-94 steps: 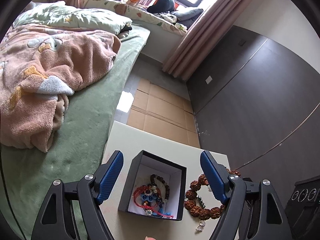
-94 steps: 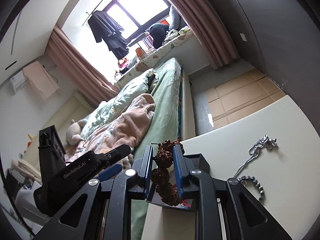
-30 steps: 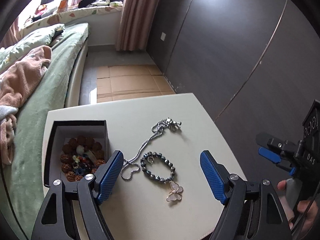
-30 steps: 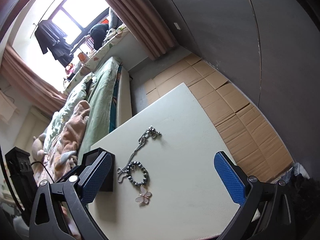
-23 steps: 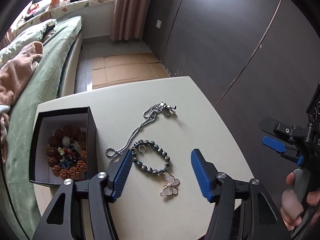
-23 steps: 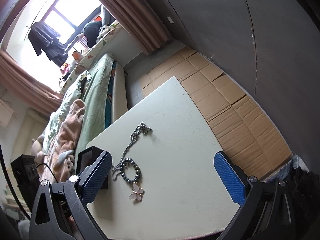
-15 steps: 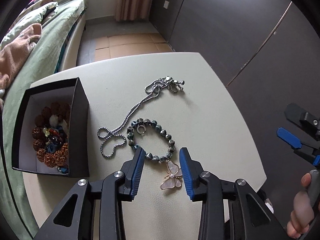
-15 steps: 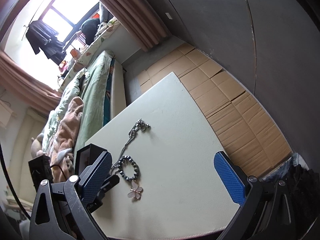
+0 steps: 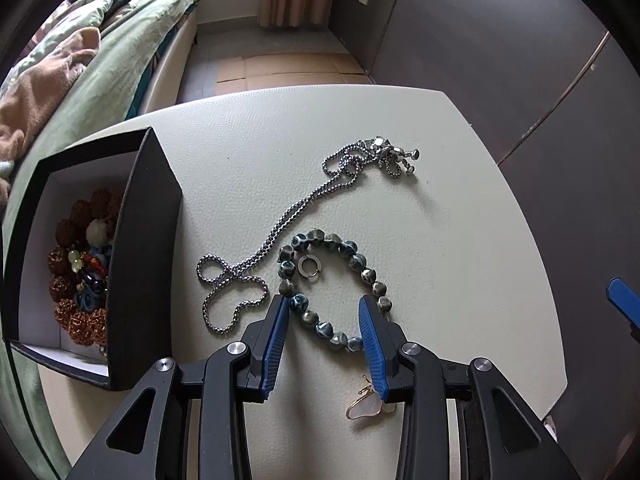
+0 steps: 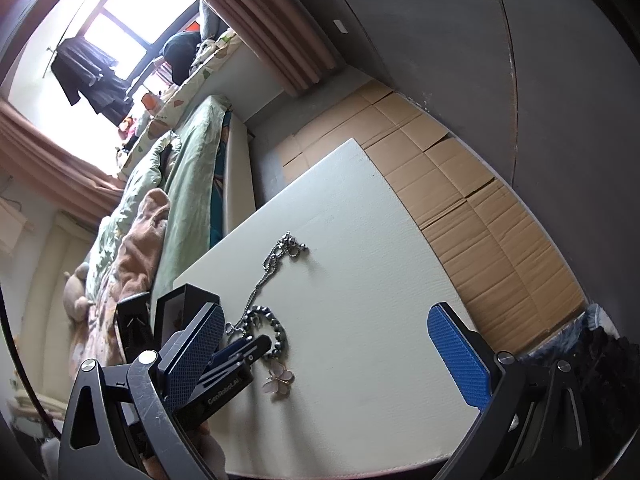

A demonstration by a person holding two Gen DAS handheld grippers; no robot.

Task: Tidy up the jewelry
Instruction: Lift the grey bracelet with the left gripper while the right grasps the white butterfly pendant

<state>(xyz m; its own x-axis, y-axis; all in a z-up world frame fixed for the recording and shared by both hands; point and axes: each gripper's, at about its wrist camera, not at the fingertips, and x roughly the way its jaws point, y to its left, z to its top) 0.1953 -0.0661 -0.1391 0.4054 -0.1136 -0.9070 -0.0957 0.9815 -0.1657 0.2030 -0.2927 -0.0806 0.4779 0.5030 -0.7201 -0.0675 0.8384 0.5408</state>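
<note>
A dark green bead bracelet [image 9: 352, 264] with a pale butterfly charm [image 9: 366, 406] lies on the white table [image 9: 460, 240]. My left gripper [image 9: 322, 312] is low over it, jaws partly closed and straddling the bracelet's near arc, not clamped. A silver chain necklace [image 9: 280, 232] lies beside it, and a small steel ring [image 9: 307, 268] sits inside the bracelet loop. A black box [image 9: 144, 240] at the left holds brown bead bracelets and coloured pieces. My right gripper [image 10: 324, 344] is wide open and empty, off the table's right side; the bracelet also shows in the right wrist view [image 10: 272, 332].
A bed with green sheet [image 9: 120, 40] and pink blanket runs along the table's left side. Cardboard sheets [image 10: 460, 200] cover the floor beyond the table. A dark wall [image 9: 500, 40] stands to the right. The table's right edge is close to the right gripper.
My left gripper has moved down and forward onto the bead bracelet and narrowed its jaws around the near arc. The right gripper has stayed open and almost still.
</note>
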